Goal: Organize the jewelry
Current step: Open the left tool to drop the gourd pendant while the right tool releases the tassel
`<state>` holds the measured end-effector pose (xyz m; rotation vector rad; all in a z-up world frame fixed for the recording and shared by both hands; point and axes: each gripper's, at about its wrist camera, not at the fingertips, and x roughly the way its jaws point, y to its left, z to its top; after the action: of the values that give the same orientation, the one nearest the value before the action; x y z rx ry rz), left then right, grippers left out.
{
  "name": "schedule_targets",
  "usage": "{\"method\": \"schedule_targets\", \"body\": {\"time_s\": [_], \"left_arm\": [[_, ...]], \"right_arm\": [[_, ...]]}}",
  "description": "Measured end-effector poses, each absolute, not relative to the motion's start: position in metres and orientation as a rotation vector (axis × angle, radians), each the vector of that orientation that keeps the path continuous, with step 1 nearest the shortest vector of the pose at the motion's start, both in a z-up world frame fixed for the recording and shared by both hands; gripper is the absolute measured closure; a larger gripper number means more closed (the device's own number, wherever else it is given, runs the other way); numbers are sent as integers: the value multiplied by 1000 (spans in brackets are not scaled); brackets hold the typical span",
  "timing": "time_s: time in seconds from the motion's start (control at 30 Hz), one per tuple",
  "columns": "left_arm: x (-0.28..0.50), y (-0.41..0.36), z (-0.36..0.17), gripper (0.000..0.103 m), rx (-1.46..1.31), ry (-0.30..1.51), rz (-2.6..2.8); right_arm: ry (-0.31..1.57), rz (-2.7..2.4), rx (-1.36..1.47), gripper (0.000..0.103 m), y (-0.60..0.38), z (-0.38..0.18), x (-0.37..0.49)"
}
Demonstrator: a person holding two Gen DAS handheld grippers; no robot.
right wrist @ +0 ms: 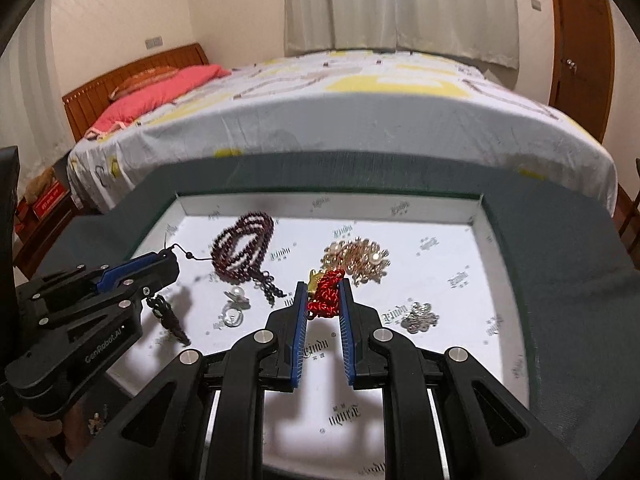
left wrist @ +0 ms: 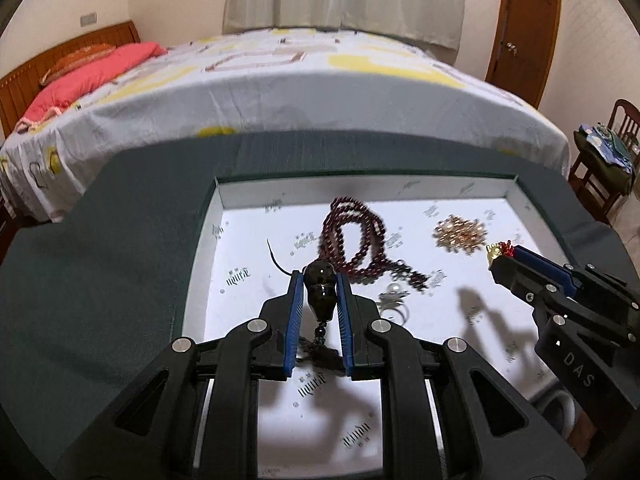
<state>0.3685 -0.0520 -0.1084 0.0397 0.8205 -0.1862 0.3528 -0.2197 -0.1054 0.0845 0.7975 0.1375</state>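
Over the white tray (left wrist: 224, 216), left gripper (left wrist: 319, 280) clamped on dark pendant (left wrist: 320, 292), right gripper (right wrist: 323, 289) on red-corded charm (right wrist: 326, 294).

In the white tray (right wrist: 478, 208), printed with grey logos, dark red beads (right wrist: 244, 246) lie left of a gold cluster (right wrist: 360, 258); a red braided cord (right wrist: 326, 294) lies nearest that cluster, a silver piece (right wrist: 418, 314) to its right.

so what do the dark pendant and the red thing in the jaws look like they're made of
Dark pendant: glossy brown-black, likely polished stone, resin or wood; bright highlights show on its rounded surface, and a dark tassel hangs below.
Red knot: braided red cord, matte, with the twisted strands visible; the small gold charm on it looks like shiny metal or gilt plastic.
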Motion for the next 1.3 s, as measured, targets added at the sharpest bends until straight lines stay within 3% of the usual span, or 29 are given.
{"method": "schedule_targets", "body": {"time_s": [0.5, 0.83, 0.9, 0.97, 1.3], "left_arm": [[385, -52, -133, 84, 60, 905, -195], [382, -51, -127, 48, 44, 888, -202], [381, -49, -123, 43, 32, 880, -200], [380, -48, -119, 35, 23, 873, -198], [370, -43, -98, 27, -4, 794, -217]], "right_arm": [[883, 140, 94, 87, -218, -125, 371], [883, 132, 112, 84, -223, -125, 372], [871, 128, 113, 58, -223, -123, 369], [855, 124, 110, 54, -224, -121, 366], [809, 117, 113, 54, -227, -106, 356]]}}
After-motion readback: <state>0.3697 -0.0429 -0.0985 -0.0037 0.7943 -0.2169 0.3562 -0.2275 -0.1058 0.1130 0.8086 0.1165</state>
